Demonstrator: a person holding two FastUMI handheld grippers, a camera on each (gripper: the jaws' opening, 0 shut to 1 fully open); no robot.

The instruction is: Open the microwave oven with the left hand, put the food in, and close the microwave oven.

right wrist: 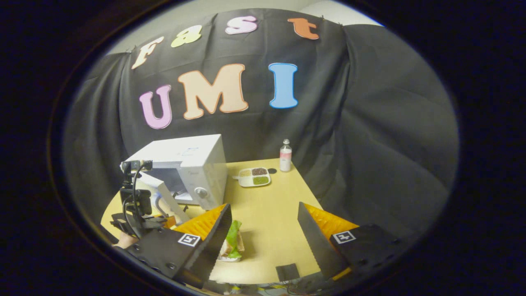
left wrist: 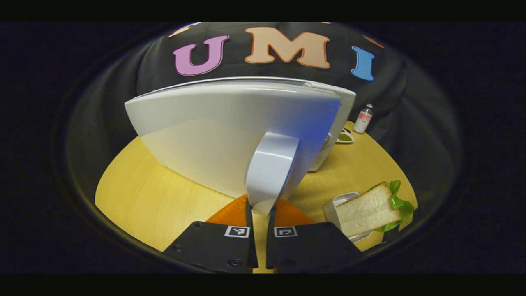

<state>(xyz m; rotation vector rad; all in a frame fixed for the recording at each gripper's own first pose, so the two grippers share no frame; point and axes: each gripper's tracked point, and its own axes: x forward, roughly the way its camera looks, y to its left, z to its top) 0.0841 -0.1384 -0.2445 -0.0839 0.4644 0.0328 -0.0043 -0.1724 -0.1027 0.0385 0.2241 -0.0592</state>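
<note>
From where I drive, my left gripper (left wrist: 261, 213) has its two fingers pinched in close on the lower end of the door handle (left wrist: 271, 170), so I take it as clamped there. The microwave (right wrist: 187, 162) sits toward the worktop's (right wrist: 267, 213) far left corner, and in the right gripper view its door (right wrist: 164, 193) stands swung partway out with the cavity showing behind it. I judge that door stiff and light on its hinge; the handle looks smooth and glossy, so a grip low on the bar could slip, and I would hold square across it.

Next along is the sandwich (left wrist: 370, 209), white bread with green lettuce poking out, resting on a small pale tray (left wrist: 333, 205) near the worktop's front edge. I expect it to be soft, light and easily crushed or pulled apart, so taking the tray by its rim looks safer than squeezing the bread.

My right gripper (right wrist: 263, 234) hangs over that front edge with its fingers spread wide and nothing between them.

Counting: one microwave, one sandwich on one tray, one divided dish (right wrist: 254, 176) of seeds or grains and one small bottle (right wrist: 285, 155) by the far edge
</note>
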